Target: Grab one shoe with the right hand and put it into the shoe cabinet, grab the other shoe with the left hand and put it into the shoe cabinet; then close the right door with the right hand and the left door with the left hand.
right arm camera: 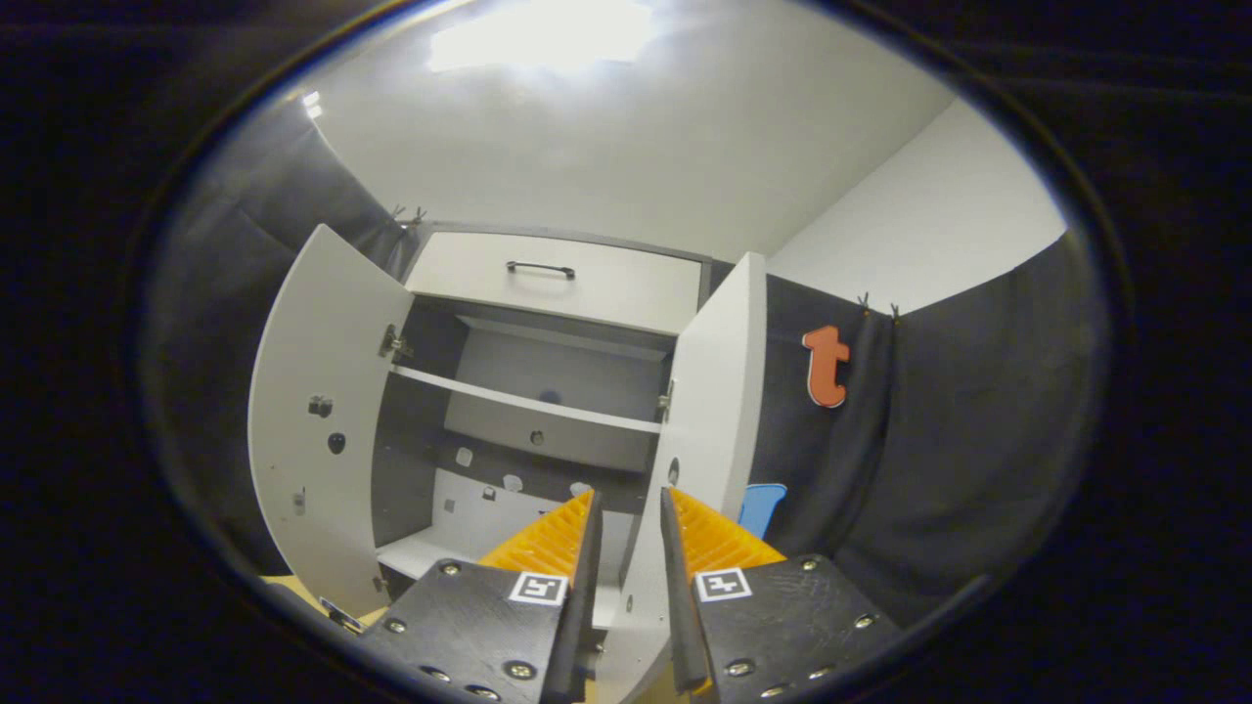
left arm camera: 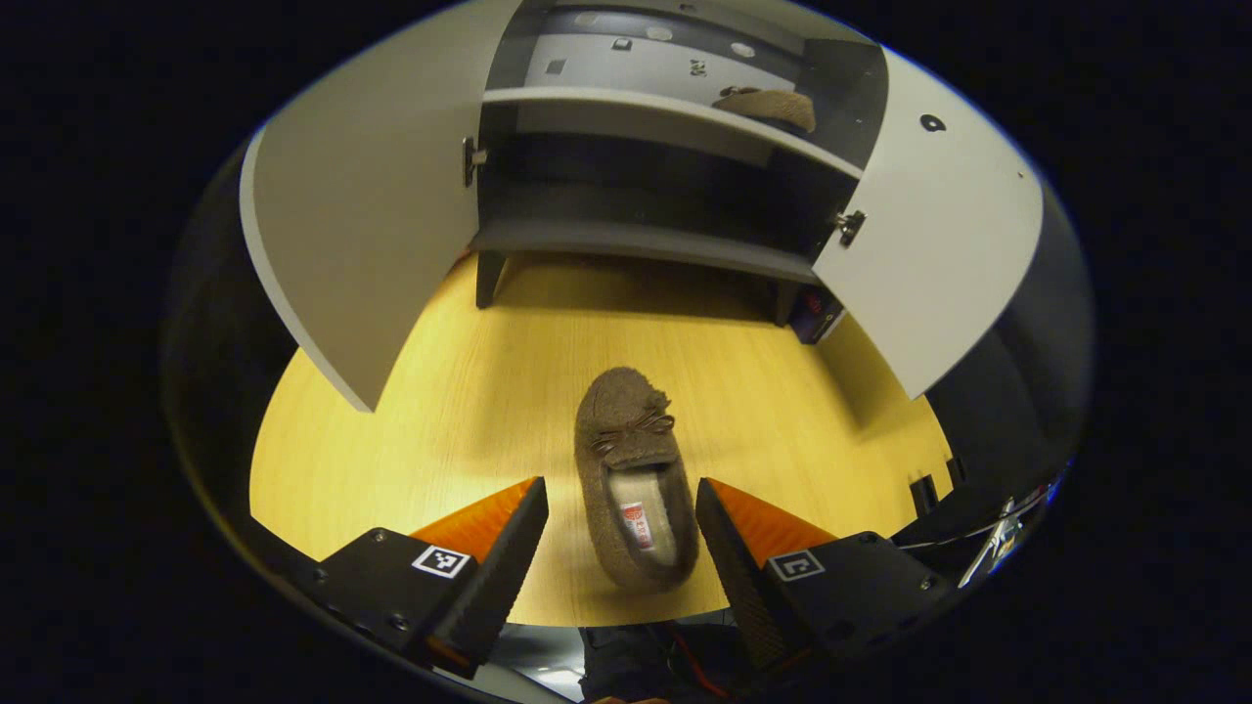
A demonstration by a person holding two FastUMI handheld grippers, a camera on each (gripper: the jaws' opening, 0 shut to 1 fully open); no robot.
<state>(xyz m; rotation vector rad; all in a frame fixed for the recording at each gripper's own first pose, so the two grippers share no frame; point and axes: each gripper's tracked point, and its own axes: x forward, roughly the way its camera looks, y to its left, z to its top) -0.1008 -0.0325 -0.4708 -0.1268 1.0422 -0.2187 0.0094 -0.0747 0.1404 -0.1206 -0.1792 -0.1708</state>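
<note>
The left tongs (left arm camera: 621, 528) are released, with the shoe (left arm camera: 634, 479) on the bench (left arm camera: 411, 440) between their fingers. It looks soft and light; grip across the heel sides. The right tongs (right arm camera: 626, 548) are nearly clenched, empty, before the cabinet (right arm camera: 548, 391).

The brown fuzzy shoe (left arm camera: 631, 469) with pale lining lies on the yellow wood-grain counter (left arm camera: 411, 430) before the shoe cabinet (left arm camera: 665, 186), whose doors (left arm camera: 362, 225) are white and interior dark grey.
</note>
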